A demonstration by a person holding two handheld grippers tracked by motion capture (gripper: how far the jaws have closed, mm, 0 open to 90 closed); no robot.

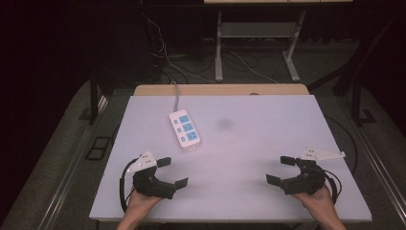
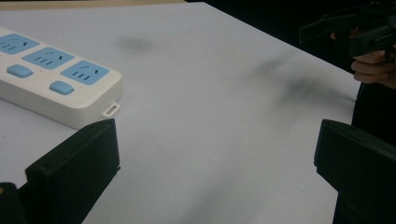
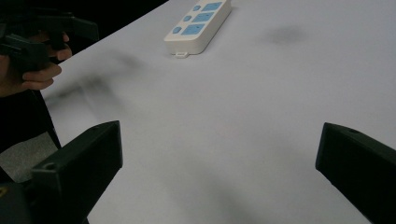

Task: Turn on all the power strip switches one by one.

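Left gripper (image 1: 171, 172) sits near the power strip (image 1: 185, 128), below and left of it, jaws apart, holding nothing. The strip lies flat on the white table (image 1: 249, 143), long axis running near-to-far, cord end pointing away. Right gripper (image 1: 281, 170) sits well right of the strip, jaws apart, empty.

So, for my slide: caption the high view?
Open left gripper and right gripper flank a white table bearing a power strip.
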